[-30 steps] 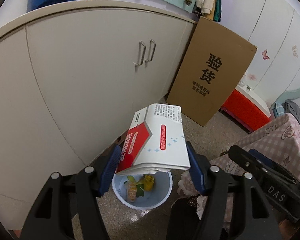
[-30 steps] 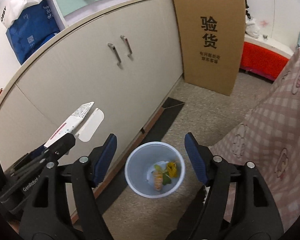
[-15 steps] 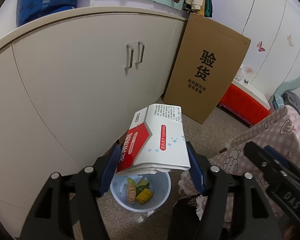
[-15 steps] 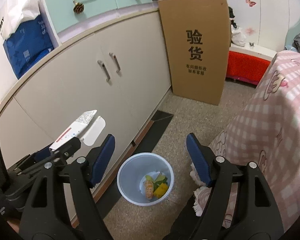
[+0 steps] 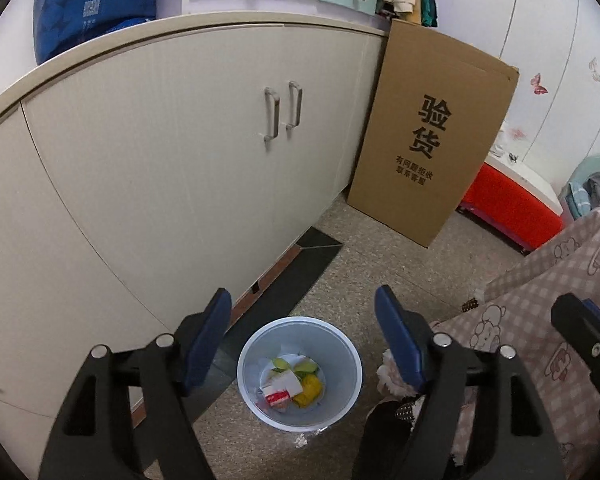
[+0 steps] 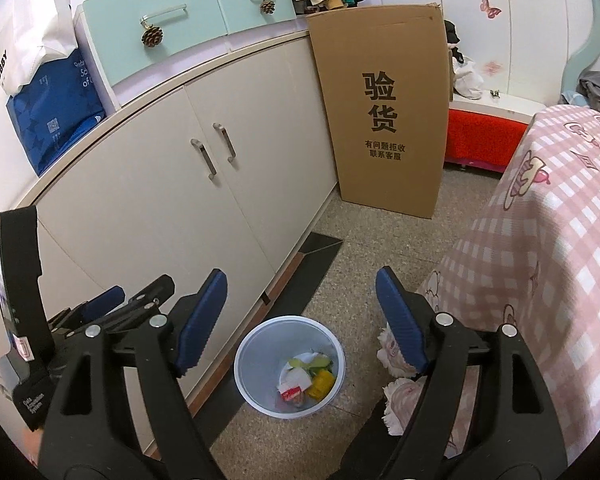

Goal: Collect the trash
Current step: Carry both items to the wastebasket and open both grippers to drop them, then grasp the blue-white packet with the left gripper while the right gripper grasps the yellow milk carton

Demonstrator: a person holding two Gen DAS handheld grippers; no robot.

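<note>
speckled grey floor beside cream cupboards is carrying the round pale-blue plastic bin (image 5: 299, 372); the crumpled red-and-white carton (image 5: 281, 390) is lying inside, at six o'clock below the left gripper (image 5: 303, 344), whose jaws have just been opening, empty; right gripper (image 6: 300, 322) is gaping wide too.

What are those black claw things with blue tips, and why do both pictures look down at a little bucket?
They are two grabbing tools a person holds, one per hand. Each has a camera looking along its fingers, so each picture shows one tool's own view. The left gripper has just been opening, with nothing between its pads. The right gripper is open and empty too. Below stands a white trash bin on the floor, holding a red-and-white box and yellow and green scraps. Beside it are the cupboard and a pink checked bedcover.
</note>
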